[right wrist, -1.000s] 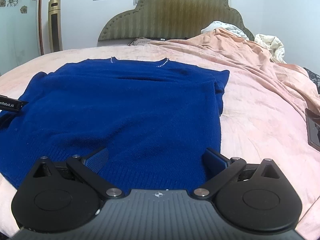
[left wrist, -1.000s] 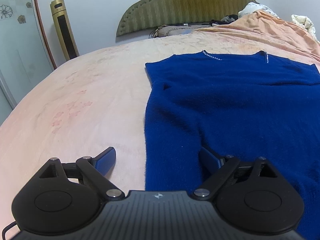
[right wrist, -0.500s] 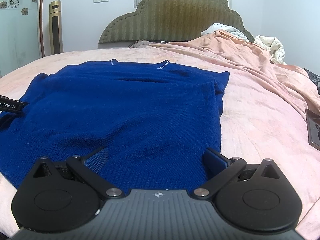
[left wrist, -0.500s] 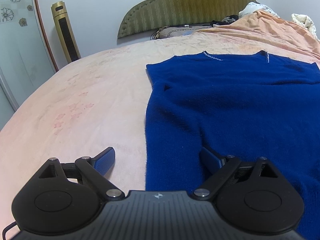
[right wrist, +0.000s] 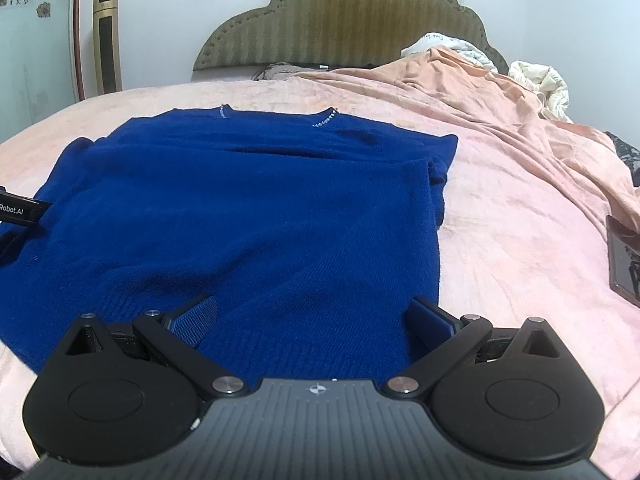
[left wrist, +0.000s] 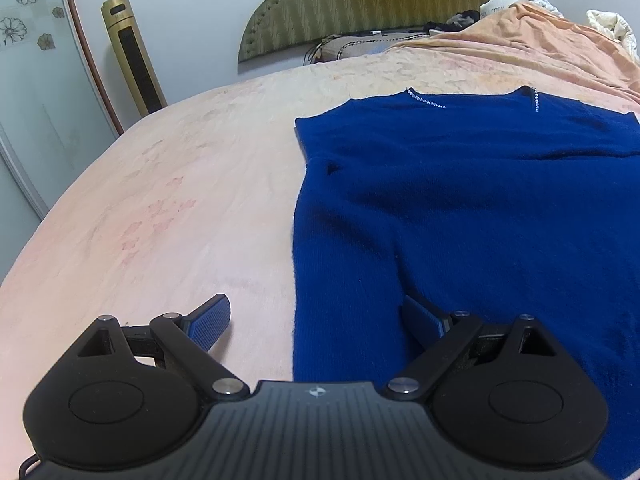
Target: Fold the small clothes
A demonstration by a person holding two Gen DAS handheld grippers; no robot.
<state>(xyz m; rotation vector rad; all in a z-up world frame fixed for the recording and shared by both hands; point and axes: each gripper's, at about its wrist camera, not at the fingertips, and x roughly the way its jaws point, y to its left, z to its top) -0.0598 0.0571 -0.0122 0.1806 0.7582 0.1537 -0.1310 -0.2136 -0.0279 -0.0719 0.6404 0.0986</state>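
A dark blue knit sweater (left wrist: 460,208) lies flat on the pink bed sheet (left wrist: 160,208), neckline toward the headboard; it also shows in the right wrist view (right wrist: 248,216). My left gripper (left wrist: 318,320) is open and empty over the sweater's lower left edge, left finger over the sheet, right finger over the sweater. My right gripper (right wrist: 314,320) is open and empty over the sweater's hem near its lower right corner. The left gripper's body (right wrist: 20,212) shows at the left edge of the right wrist view.
A peach blanket (right wrist: 500,120) is bunched on the bed's right side. A dark phone (right wrist: 624,264) lies on the sheet at the right. An olive headboard (right wrist: 340,28) and pillows stand at the back. A gold tower appliance (left wrist: 132,56) stands by the wall.
Both grippers have shifted slightly with the view tilting a little; they stay open. The sweater has not moved.
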